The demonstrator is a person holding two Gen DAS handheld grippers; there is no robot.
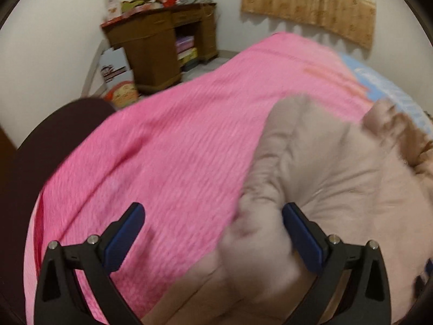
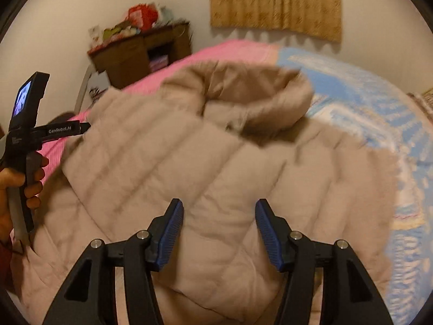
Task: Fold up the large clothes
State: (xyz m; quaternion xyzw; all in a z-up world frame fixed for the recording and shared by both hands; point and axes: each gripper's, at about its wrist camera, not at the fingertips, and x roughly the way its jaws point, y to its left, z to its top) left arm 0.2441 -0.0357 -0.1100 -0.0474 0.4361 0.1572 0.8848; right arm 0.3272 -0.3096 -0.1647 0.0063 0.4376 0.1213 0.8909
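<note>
A beige quilted jacket (image 2: pixel 216 149) with a hood (image 2: pixel 257 92) lies spread on a bed, across a pink cover (image 1: pixel 176 135) and a blue patterned blanket (image 2: pixel 365 103). My right gripper (image 2: pixel 219 211) hovers over the jacket's middle, open, with the pads clear of the cloth. My left gripper (image 1: pixel 213 216) is open wide at the jacket's left edge (image 1: pixel 338 176). A bunched fold (image 1: pixel 254 233) sits between its fingers beside the right pad, unpinched. In the right wrist view a hand (image 2: pixel 16 187) holds the left tool's body (image 2: pixel 27 124) at the far left.
A brown wooden desk (image 1: pixel 154 43) piled with clutter stands against the far wall, with boxes (image 1: pixel 116 78) on the floor beside it. A tan curtain (image 1: pixel 311 0) hangs above the bed's far side. A dark maroon shape (image 1: pixel 67 135) borders the bed on the left.
</note>
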